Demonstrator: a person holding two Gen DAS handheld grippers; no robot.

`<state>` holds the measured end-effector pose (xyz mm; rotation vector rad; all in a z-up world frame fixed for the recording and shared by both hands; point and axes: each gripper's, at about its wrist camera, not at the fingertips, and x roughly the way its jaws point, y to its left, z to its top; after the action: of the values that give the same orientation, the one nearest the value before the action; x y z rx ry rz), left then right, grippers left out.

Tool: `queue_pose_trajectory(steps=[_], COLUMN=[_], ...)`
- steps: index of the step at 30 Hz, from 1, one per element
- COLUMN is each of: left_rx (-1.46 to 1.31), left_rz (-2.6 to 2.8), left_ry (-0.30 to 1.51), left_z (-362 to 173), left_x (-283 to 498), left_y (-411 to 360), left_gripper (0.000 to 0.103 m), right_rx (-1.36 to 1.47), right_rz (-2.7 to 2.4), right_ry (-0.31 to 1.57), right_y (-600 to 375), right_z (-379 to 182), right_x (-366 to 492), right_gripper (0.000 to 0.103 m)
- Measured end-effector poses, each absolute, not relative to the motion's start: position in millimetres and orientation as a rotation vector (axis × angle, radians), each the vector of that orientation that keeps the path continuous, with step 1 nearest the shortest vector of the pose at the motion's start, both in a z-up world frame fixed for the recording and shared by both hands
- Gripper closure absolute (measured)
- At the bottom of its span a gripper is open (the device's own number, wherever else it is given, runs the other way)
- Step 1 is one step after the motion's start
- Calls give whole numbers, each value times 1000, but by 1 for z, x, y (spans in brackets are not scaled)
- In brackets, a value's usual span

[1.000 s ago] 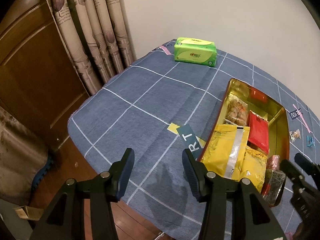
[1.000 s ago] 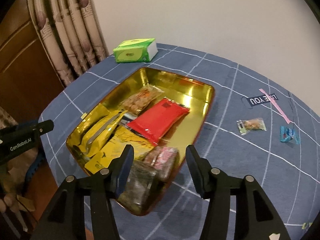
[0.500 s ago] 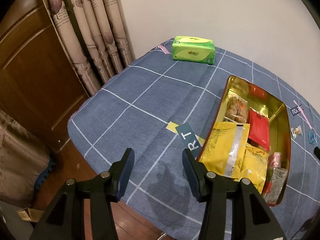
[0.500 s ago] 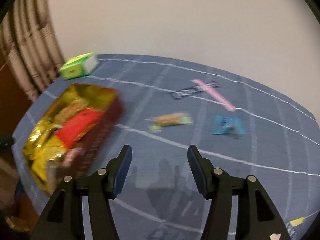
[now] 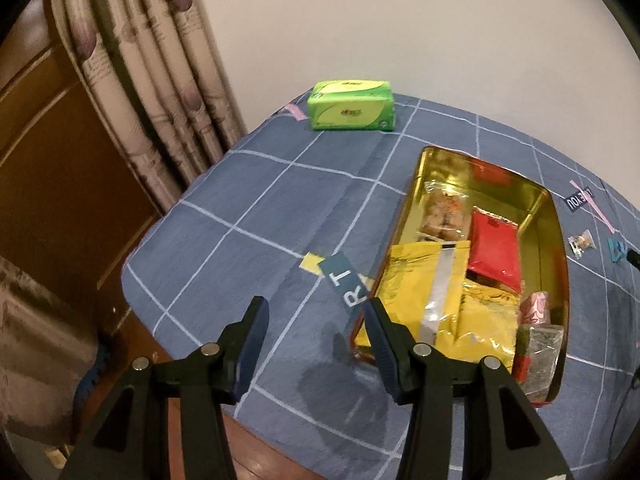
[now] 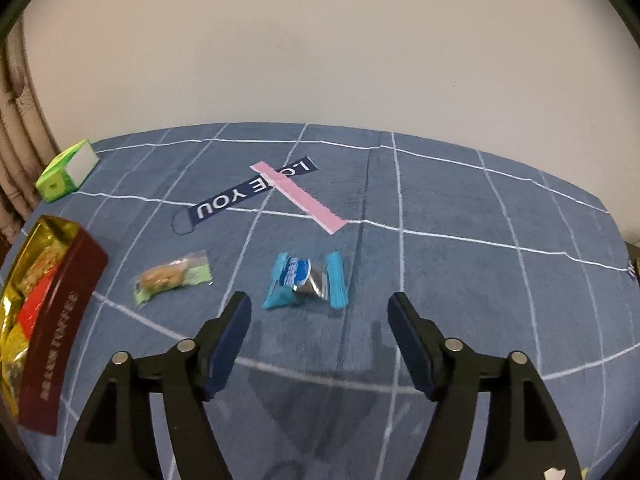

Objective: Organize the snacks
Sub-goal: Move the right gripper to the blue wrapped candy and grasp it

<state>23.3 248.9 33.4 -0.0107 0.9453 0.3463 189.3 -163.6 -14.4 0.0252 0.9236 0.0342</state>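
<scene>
— How far along is the snack sorting?

— Mostly done, I'd judge. The gold tin [image 5: 550, 216] already holds a heap: two yellow bags [image 5: 424, 276], one red pack [image 5: 494, 246], one clear bag of biscuits [image 5: 444, 210], a pink sweet [image 5: 536, 308] and a clear-wrapped one [image 5: 540, 350] at its six o'clock end. There may be more under the pile; I cannot tell.

— What's left out?

— Two sweets on the worktop [image 6: 480, 280], at about three o'clock from the tin: a blue candy [image 6: 306, 278] and a green-wrapped one [image 6: 172, 276] nearer the tin. They lie near each other, not touching.

— And the tools?

— The right hand-held gripper [image 6: 320, 320] hangs over the cloth, its jaws opening, nothing between them; the blue candy sits just ahead at twelve o'clock. I'd guess that is the next pick. The left hand-held gripper [image 5: 316, 330] has its jaws apart and empty, with its right finger just over the tin's near corner.

— Anything else about?

— One green tissue pack [image 5: 352, 106] at the far edge, by the curtain [image 5: 160, 80]. It looks like no snack, so it likely stays.
</scene>
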Motion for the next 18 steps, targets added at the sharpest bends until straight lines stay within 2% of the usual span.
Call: queue_pose_trajectory(steps=[7,10,12,13,18], left_rx=[88,94,92,98,151], left_rz=[288,242,200,183,80], left_ry=[917,925,927,925,916], left_z=[42,46,50,51,55], left_x=[35,50,62,68,95], left_y=[215,196,180,172,118], left_gripper=[52,52,52,52,52], right_rx=[27,17,12,2,21], right_rz=[60,79,90,92,126], right_ry=[937,940,931,925,918], right_y=[-161,-160,-161,-161,-166], right_z=[-37,-44,-46,-45,-45], right_x=[214,217,218,217,217], right_gripper=[36,51,53,59,64])
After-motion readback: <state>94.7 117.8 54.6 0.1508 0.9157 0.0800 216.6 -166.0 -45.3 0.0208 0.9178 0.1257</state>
